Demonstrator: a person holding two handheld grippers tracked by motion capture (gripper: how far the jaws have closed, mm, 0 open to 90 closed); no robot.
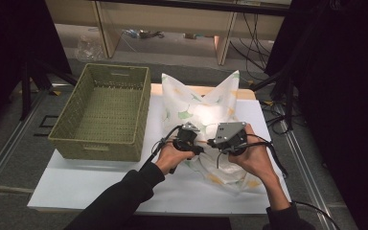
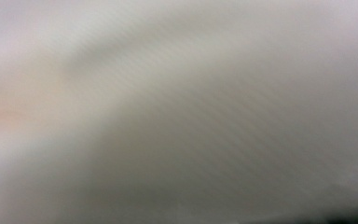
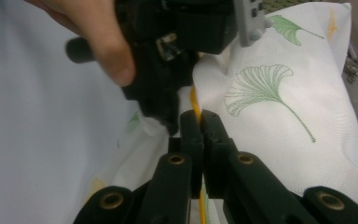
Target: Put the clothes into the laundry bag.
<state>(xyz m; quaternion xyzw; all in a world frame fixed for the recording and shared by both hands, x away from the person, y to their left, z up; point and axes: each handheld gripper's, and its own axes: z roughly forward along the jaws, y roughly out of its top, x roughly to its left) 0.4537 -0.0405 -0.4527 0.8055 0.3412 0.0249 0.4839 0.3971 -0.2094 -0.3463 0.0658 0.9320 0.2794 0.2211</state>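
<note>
A white pillowcase (image 1: 206,108) printed with green and yellow leaves lies on the white board, two corners sticking up at the back. My right gripper (image 3: 199,119) is shut on its yellow seam (image 3: 195,100) at the near side of the cloth (image 3: 270,107). My left gripper (image 1: 194,146) sits just left of the right gripper (image 1: 220,143), noses almost touching. The left gripper (image 3: 165,119) presses into the cloth with its jaws buried in it. White fabric (image 2: 177,112) lies blurred right against the left gripper view's camera.
A woven olive basket (image 1: 141,110) stands to the left of the pillowcase, its inside bare. The white board (image 1: 91,182) has free room in front of the basket. Cables trail off the right edge, and shelving stands behind the table.
</note>
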